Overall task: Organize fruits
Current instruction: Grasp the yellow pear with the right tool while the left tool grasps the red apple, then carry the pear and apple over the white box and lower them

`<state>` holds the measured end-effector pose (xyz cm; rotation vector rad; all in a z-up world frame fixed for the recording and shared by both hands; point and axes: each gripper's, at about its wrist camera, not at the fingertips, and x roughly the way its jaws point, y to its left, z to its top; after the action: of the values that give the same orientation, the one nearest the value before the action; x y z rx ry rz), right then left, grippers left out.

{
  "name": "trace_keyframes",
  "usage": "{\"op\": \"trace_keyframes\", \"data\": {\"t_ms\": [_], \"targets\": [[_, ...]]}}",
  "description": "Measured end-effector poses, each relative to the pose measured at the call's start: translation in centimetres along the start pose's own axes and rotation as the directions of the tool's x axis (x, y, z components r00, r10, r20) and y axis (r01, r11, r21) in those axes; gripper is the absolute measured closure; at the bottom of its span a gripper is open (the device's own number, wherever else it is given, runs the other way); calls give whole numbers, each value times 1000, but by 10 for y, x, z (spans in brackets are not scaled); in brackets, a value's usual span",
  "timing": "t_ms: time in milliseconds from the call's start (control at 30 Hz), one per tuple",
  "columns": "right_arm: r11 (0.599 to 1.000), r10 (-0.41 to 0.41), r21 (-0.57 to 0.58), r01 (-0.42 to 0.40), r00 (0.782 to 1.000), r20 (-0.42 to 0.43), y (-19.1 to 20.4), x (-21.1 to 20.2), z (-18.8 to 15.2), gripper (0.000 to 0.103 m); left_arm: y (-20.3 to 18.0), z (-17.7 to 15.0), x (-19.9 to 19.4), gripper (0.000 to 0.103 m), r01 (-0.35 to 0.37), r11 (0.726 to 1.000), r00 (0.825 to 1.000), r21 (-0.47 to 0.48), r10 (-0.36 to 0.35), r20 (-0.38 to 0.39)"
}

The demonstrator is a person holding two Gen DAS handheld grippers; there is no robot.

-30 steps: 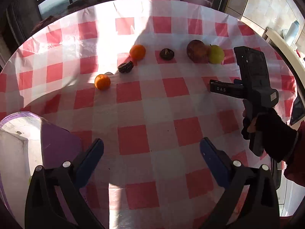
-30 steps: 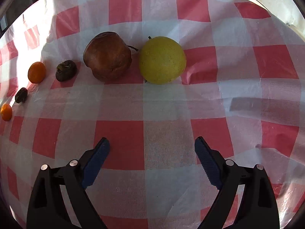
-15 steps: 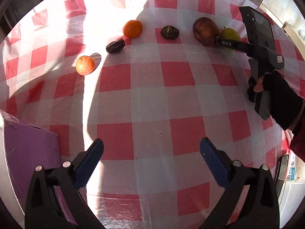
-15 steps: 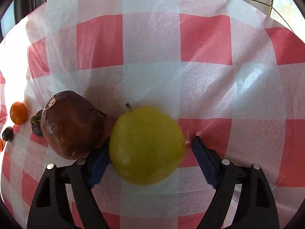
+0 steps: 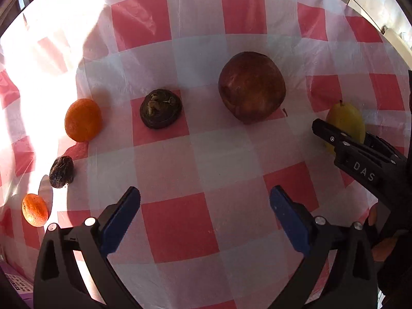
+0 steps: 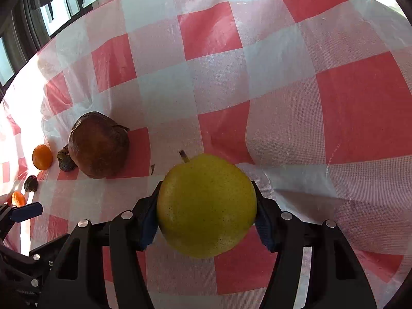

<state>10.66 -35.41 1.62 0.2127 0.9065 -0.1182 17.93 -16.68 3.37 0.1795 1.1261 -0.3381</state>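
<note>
My right gripper (image 6: pixel 206 221) is shut on a yellow-green pear (image 6: pixel 206 206), which it holds just above the checked cloth; the pear also shows in the left wrist view (image 5: pixel 345 121) behind the right gripper's black body. A large brown-red fruit (image 5: pixel 251 87) lies left of the pear, also seen in the right wrist view (image 6: pixel 99 145). Further left lie a dark wrinkled fruit (image 5: pixel 161 108), an orange (image 5: pixel 83 119), a small dark shrivelled fruit (image 5: pixel 61 171) and a second small orange (image 5: pixel 34 209). My left gripper (image 5: pixel 204 216) is open and empty, short of the brown-red fruit.
A red-and-white checked tablecloth (image 5: pixel 180 226) covers the round table. A purple edge (image 5: pixel 15 278) shows at the lower left of the left wrist view. Windows (image 6: pixel 51 0) stand beyond the table's far edge.
My right gripper has closed on the pear and drawn it away from the brown-red fruit. My left gripper has moved forward, closer to the row of fruit.
</note>
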Motion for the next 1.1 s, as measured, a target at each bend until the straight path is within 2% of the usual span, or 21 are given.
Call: {"op": "trace_keyframes", "data": {"t_ms": [133,300,433,467,500,533,567,633,667,767,933,1100], "targets": [[999,15,51,-15,1000,-9,-21,-20,-30,42,-25,25,15,3,-25,992,998,125,18,58],[999,10,45,-10,1000,-4,-24,-31,-50,41,-54,57,37,3,-55,960,995,274,31,92],[998,4,56,-4,1000,0,-21,-30,-57,41,-58,79,49,2,-55,950,994,308,22,108],[998,4,57,-4,1000,2,-22,-31,-59,41,-57,83,50,5,-47,950,994,310,15,105],[998,4,56,-4,1000,2,-22,-32,-61,41,-57,85,49,20,-30,949,994,315,-4,106],[999,5,53,-5,1000,3,-20,-24,-49,41,-57,86,46,33,-31,946,993,324,-7,117],[999,6,51,-6,1000,3,-19,-21,-44,41,-56,86,44,40,-26,942,994,335,-12,111],[999,4,44,-4,1000,3,-17,-20,-44,41,-55,81,38,40,37,941,995,337,-66,75],[999,2,42,-2,1000,1,-17,-22,-46,41,-54,78,35,40,44,938,995,343,-70,65],[999,2,46,-2,1000,-6,-16,-24,-50,42,-53,53,20,40,44,942,996,334,-67,59],[999,0,46,1,1000,-23,-15,-35,-67,42,-33,7,-9,40,54,981,997,184,-62,40],[998,5,60,-2,999,-48,-12,-49,-84,42,-24,-32,-34,40,56,984,998,167,-57,-1]]}}
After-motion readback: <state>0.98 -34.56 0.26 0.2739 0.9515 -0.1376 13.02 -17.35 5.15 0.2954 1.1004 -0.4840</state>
